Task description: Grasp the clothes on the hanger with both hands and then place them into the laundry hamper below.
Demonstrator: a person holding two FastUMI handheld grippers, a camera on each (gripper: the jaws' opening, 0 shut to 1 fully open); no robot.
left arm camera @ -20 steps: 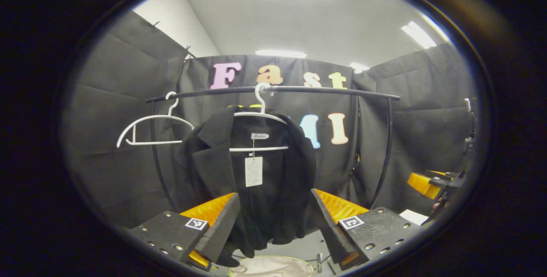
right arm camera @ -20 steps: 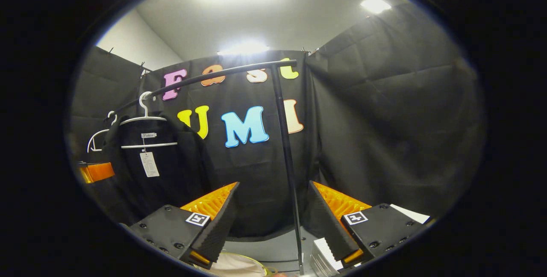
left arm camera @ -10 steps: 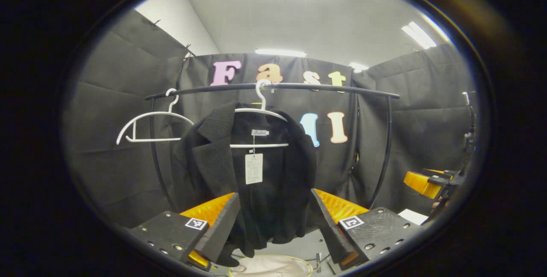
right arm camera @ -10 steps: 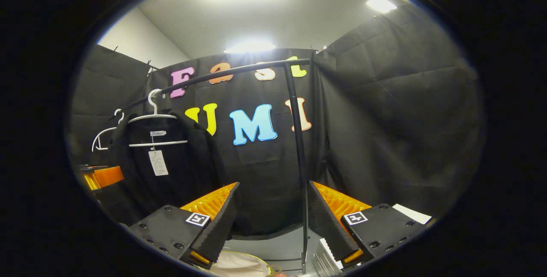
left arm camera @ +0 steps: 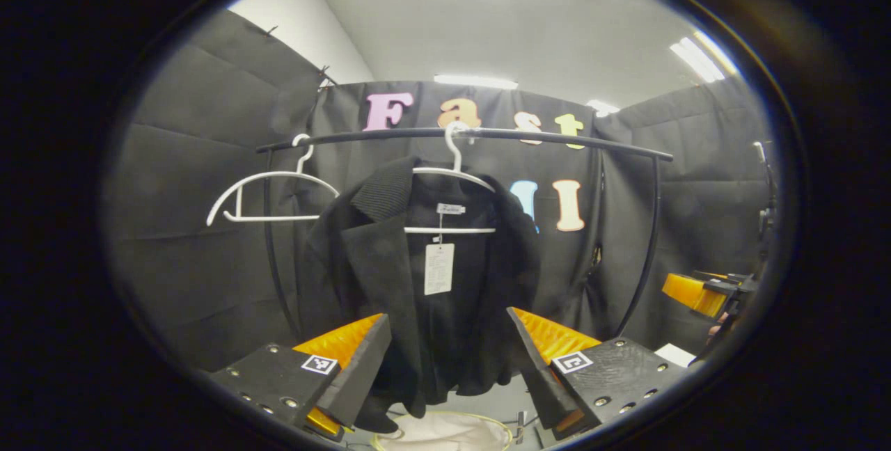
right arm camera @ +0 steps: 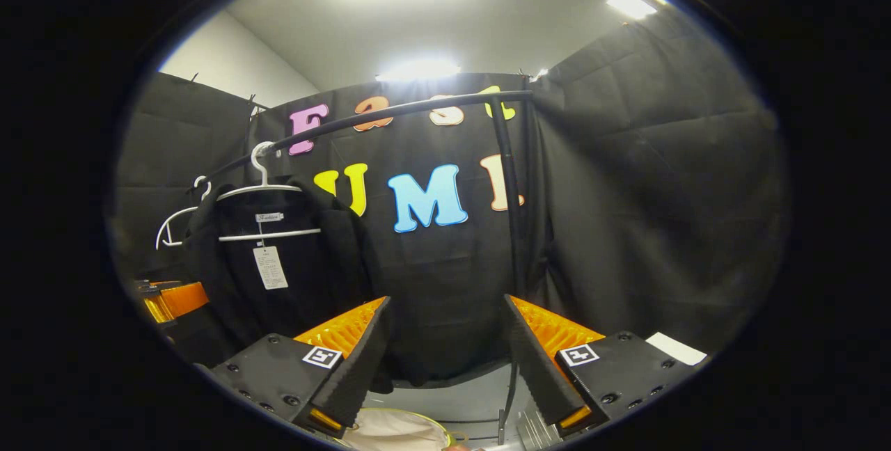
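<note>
Tongs first: my left gripper point(left arm camera: 445, 339) stands with its fingers spread wide apart, nothing between them touching either pad. In the left gripper view, the black jacket point(left arm camera: 424, 284) hangs straight ahead at 12 o'clock, its lower part framed in the gap between my fingers but apart from them, farther off. My right gripper point(right arm camera: 445, 339) is likewise spread wide and grips nothing; its own view looks past its fingers at the black cloth wall and the right upright of the rack point(right arm camera: 511, 214).

Jacket: it hangs on a white hanger point(left arm camera: 451, 183) hooked over the black rail point(left arm camera: 487, 135) of the rack. A white paper tag point(left arm camera: 438, 268) hangs at the collar opening. One lapel is folded outward on the 9 o'clock side. In the right gripper view the same jacket point(right arm camera: 278, 284) sits at 9 o'clock from my fingers, well apart from them.

Second white hanger point(left arm camera: 268, 190): bare, on the same rail, at 10 o'clock from the jacket.

Hamper point(left arm camera: 445, 430): a pale rim and light lining show at 6 o'clock in the left gripper view, below the jacket hem. In the right gripper view its rim point(right arm camera: 397, 430) lies at 6 o'clock beneath my fingers.

Other gripper: in the left gripper view the right one appears at 3 o'clock, near the edge; in the right gripper view the left one appears at 9 o'clock, beside the jacket.
</note>
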